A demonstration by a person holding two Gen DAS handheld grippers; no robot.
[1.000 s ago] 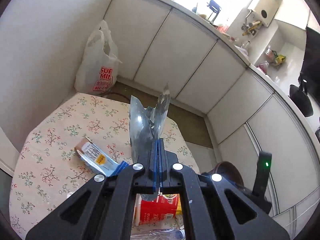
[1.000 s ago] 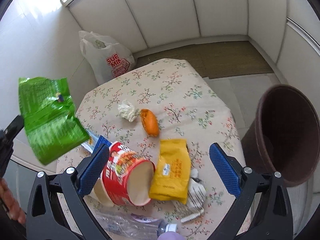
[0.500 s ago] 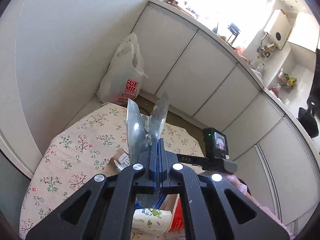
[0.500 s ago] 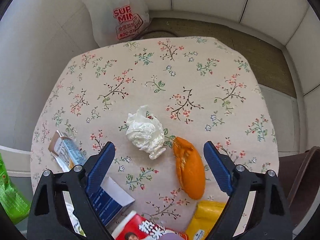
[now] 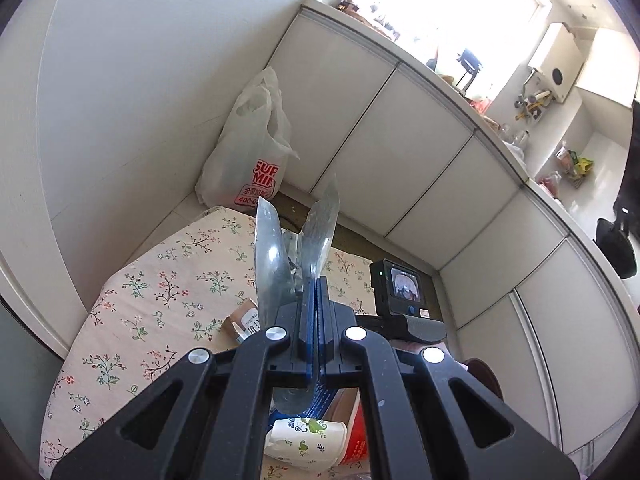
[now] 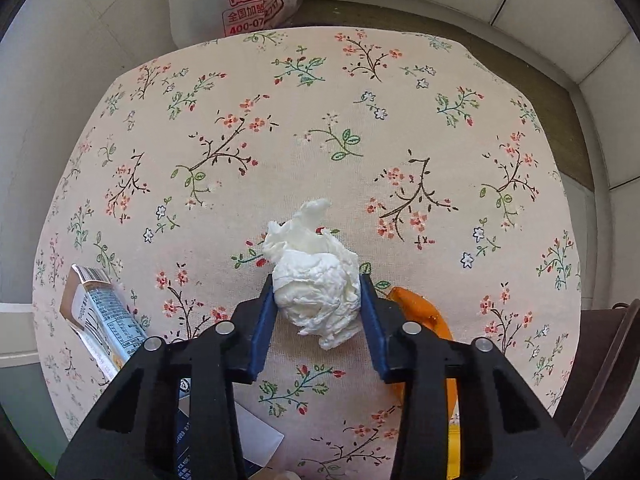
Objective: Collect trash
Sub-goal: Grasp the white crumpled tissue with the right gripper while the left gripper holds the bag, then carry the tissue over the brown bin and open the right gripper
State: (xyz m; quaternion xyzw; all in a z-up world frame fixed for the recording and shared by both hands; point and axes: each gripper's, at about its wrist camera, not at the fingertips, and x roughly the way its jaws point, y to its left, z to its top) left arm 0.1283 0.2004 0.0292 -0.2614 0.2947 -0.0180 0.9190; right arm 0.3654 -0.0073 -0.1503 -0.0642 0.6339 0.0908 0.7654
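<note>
My left gripper (image 5: pixel 316 284) is shut on a crinkled snack wrapper (image 5: pixel 280 256), silver side toward the camera, held up above the floral table (image 5: pixel 160 292). My right gripper (image 6: pixel 318 292) is low over the table (image 6: pixel 320 120); its blue pads (image 6: pixel 264 320) touch both sides of a crumpled white tissue (image 6: pixel 316 276) that lies on the cloth. An orange peel (image 6: pixel 428 312) lies just right of the tissue, partly behind the right finger. The right gripper's camera unit (image 5: pixel 400 288) shows in the left wrist view.
A small drink carton (image 6: pixel 100 312) lies at the table's left edge. A paper cup (image 5: pixel 308 436) and a red noodle cup (image 5: pixel 356 432) lie below the left gripper. A white shopping bag (image 5: pixel 248 148) stands by the wall. A brown bin (image 6: pixel 608 368) stands right of the table.
My right gripper has moved forward and down and closed its fingers around the tissue. My left gripper has lifted and tilted up with the wrapper still in it.
</note>
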